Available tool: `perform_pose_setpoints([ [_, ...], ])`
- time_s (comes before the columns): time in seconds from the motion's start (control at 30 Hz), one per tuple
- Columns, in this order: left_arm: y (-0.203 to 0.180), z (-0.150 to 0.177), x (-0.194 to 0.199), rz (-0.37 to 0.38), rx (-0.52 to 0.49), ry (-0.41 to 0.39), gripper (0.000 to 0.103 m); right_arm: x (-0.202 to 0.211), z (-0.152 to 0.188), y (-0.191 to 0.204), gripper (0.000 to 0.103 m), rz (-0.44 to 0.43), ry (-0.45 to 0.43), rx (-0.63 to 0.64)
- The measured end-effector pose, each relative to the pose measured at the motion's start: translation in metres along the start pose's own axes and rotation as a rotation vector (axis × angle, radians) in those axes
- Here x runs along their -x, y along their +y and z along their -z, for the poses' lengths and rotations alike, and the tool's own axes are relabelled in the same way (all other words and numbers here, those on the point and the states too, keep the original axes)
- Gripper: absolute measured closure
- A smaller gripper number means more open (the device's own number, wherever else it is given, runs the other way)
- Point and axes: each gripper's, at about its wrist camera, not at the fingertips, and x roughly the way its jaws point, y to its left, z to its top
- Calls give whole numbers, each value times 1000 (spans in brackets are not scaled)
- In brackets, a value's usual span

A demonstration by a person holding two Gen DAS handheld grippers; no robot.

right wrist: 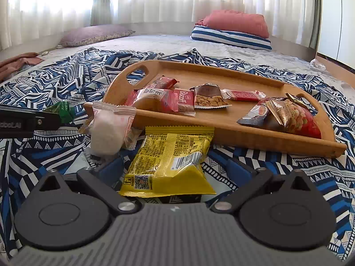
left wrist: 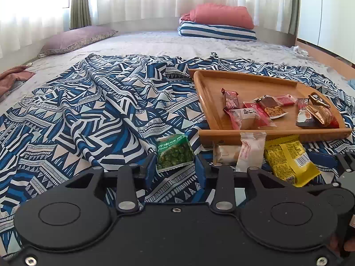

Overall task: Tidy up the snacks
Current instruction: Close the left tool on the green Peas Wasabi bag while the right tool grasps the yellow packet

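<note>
A wooden tray (left wrist: 208,102) (right wrist: 255,79) lies on the patterned blue cloth and holds several wrapped snacks. My left gripper (left wrist: 175,168) is open, its blue fingers either side of a green pea packet (left wrist: 174,151) lying on the cloth; the packet also shows in the right wrist view (right wrist: 64,110). My right gripper (right wrist: 175,168) is open wide around a yellow snack bag (right wrist: 170,161) (left wrist: 288,159) on the cloth. A white-pink packet (right wrist: 111,128) (left wrist: 249,150) leans on the tray's front rim beside a beige packet (left wrist: 226,154).
The blue patterned cloth (left wrist: 88,115) covers a bed. A purple pillow (left wrist: 75,38) lies far left, a red pillow (left wrist: 221,15) on a striped one (left wrist: 217,32) far right. Curtains hang behind. A pink garment (left wrist: 13,77) lies at the left edge.
</note>
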Motion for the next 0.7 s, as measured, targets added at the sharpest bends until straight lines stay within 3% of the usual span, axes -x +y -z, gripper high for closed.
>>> perform_pose_setpoints([
  [0.27, -2, 13, 19, 30, -32, 26, 67, 1, 0, -1, 0, -3, -1, -3],
  [0.43, -7, 11, 25, 14, -57, -29, 62, 1, 0, -1, 0, -3, -2, -3],
  [0.5, -8, 5, 21, 18, -62, -44, 55, 1, 1, -1, 0, -3, -2, -3],
  [0.7, -14, -7, -10, 16, -53, -12, 54, 1, 0, -1, 0, -3, -2, -3],
])
